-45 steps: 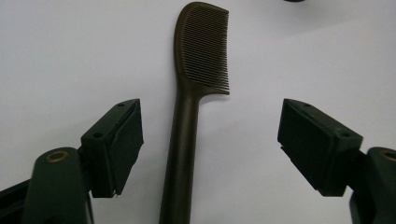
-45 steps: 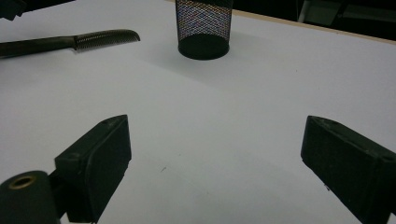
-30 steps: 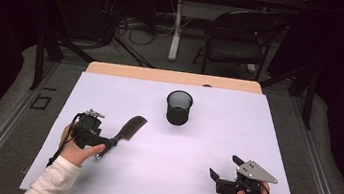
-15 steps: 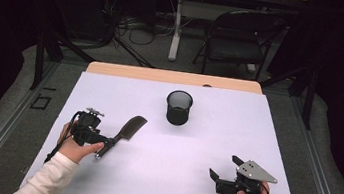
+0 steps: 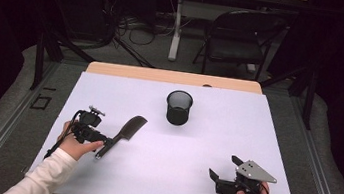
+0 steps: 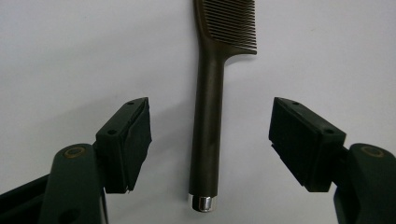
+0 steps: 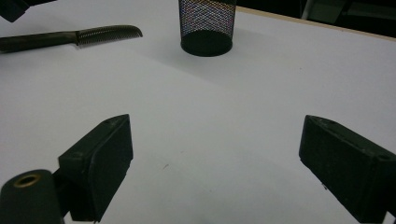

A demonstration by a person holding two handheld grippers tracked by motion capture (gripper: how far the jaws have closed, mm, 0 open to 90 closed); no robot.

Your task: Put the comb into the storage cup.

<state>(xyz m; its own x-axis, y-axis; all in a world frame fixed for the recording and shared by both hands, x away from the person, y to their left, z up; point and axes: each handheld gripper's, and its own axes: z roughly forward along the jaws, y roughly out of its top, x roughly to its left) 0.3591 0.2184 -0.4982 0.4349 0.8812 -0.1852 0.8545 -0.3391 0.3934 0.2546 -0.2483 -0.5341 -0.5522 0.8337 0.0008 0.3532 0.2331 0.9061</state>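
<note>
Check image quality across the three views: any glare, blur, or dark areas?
High view: white table evenly lit, surroundings nearly black, black mesh cup sharp. Left gripper view: dark brown plastic comb crisp, with a bright glint on its silver end cap, soft shadows. Right gripper view: near jaws slightly soft, the mesh cup shows colour moiré.

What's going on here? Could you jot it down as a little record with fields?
surface: white table
comb: dark brown, lies flat, teeth end away from the person, metal cap at the handle's end
cup: black mesh, upright, beyond the comb, nothing seen in it
left gripper: open, handle between its fingers with a gap on each side, they have just been closing
right gripper: open, holds nothing, bare table between its fingers
likely next: left gripper closes on the handle, perhaps to lift the comb
</note>
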